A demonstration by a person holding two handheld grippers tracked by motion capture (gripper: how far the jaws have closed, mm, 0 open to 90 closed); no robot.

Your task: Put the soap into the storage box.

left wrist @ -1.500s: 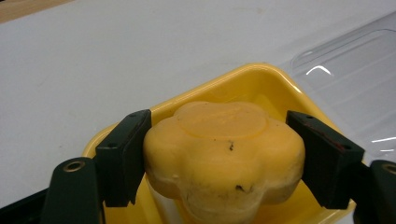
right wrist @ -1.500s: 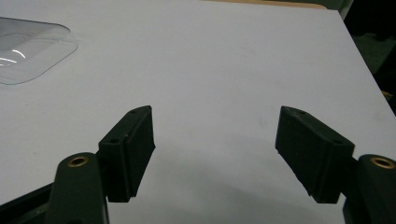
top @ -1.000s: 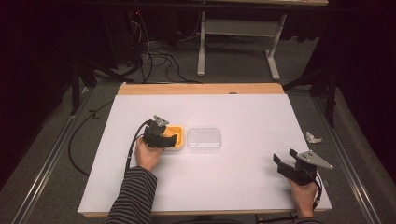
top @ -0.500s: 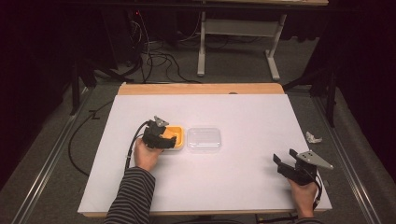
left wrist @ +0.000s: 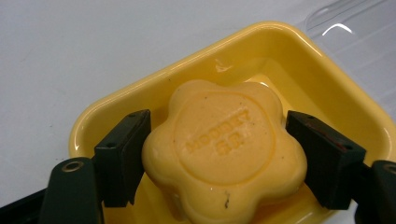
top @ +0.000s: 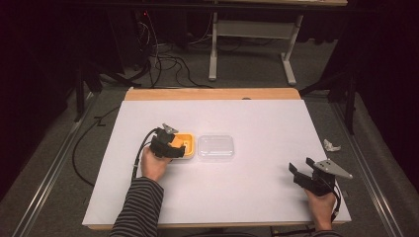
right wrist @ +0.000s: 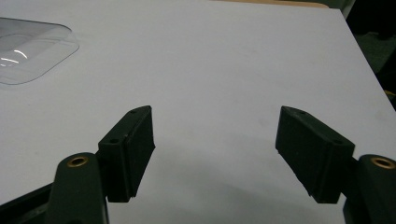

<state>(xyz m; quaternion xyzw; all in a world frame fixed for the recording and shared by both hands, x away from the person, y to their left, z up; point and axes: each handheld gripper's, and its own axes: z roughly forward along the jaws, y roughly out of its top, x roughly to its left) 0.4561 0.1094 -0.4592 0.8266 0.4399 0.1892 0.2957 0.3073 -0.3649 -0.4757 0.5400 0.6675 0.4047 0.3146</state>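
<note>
A yellow flower-shaped soap (left wrist: 224, 149) with embossed lettering sits in a yellow dish (left wrist: 280, 42). My left gripper (left wrist: 219, 130) has one jaw on each side of the soap, both touching it. From the high view, the left gripper (top: 170, 145) hangs over the dish (top: 188, 139) left of the table's centre. A clear plastic lid (top: 216, 147) lies flat just to the right of the dish. Near the front right corner, my right gripper (top: 301, 173) stands open. Between its jaws (right wrist: 215, 121) there is only bare white table, and the clear lid (right wrist: 28, 46) lies far off.
A white sheet (top: 257, 113) covers the table, with a wooden strip (top: 212, 94) along the far edge. A small crumpled white scrap (top: 331, 145) lies just past the right edge. Cables (top: 163, 59) and a metal frame (top: 252, 29) are on the floor behind.
</note>
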